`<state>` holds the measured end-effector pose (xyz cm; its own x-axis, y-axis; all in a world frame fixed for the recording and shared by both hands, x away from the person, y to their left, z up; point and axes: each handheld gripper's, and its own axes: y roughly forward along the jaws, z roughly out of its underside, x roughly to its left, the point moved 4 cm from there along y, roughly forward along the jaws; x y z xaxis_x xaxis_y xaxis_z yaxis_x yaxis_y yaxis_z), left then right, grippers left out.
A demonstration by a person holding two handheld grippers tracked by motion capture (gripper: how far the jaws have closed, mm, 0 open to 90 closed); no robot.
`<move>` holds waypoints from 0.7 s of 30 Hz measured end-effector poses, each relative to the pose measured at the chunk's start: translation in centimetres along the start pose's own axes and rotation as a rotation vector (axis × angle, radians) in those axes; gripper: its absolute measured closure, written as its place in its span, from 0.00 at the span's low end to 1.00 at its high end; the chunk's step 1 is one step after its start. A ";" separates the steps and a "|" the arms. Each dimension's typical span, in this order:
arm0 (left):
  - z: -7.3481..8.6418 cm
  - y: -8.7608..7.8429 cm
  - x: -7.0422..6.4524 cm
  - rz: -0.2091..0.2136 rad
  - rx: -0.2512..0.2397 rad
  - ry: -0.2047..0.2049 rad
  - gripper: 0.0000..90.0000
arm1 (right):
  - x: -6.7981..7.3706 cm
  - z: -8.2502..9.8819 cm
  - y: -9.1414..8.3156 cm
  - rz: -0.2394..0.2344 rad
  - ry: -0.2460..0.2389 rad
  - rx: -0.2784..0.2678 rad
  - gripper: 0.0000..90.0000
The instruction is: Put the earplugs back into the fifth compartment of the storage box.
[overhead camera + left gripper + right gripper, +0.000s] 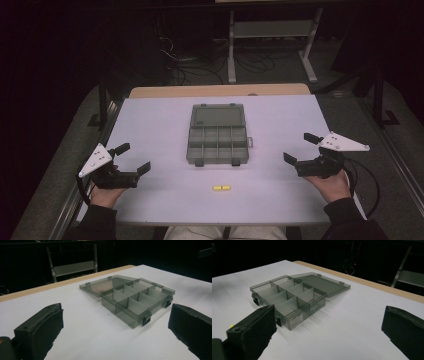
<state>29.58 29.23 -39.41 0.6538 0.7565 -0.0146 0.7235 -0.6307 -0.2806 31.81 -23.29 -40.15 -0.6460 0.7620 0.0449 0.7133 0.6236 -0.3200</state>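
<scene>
Both tongs (134,157) (299,146) apart, empty, flanking smoky translucent plastic compartment box (218,142), small yellow capsule (221,188).

In front of you, a smoky grey see-through compartment box (218,140) lies flat at the middle of the white worktop (150,120), its lid (218,116) swung fully open and lying flat on the far side, while a small yellow piece (221,188) lies just nearer you.

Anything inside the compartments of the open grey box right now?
The organizer box lies open with its lid flat behind it. The compartments that face the cameras look empty. The dividers hide some floor corners. The yellow piece lies outside, on the table.
</scene>
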 end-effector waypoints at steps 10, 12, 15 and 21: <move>0.3 0.6 0.6 -0.020 0.065 0.033 0.00 | 0.0 0.0 -0.2 0.002 -0.002 -0.006 0.00; 0.3 0.6 0.7 -0.019 0.070 0.034 0.00 | 0.0 0.0 -0.2 0.001 -0.001 -0.004 0.00; 0.1 0.5 1.1 -0.017 0.067 0.031 0.00 | 0.0 0.0 -0.3 0.001 -0.002 -0.007 0.00; -0.6 0.7 1.4 0.018 0.078 -0.004 0.00 | 0.0 -0.1 -0.5 0.001 -0.008 -0.006 0.00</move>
<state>31.11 29.76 -39.08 0.6657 0.7458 -0.0240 0.6920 -0.6291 -0.3541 31.50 -23.55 -39.91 -0.6470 0.7616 0.0372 0.7158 0.6235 -0.3144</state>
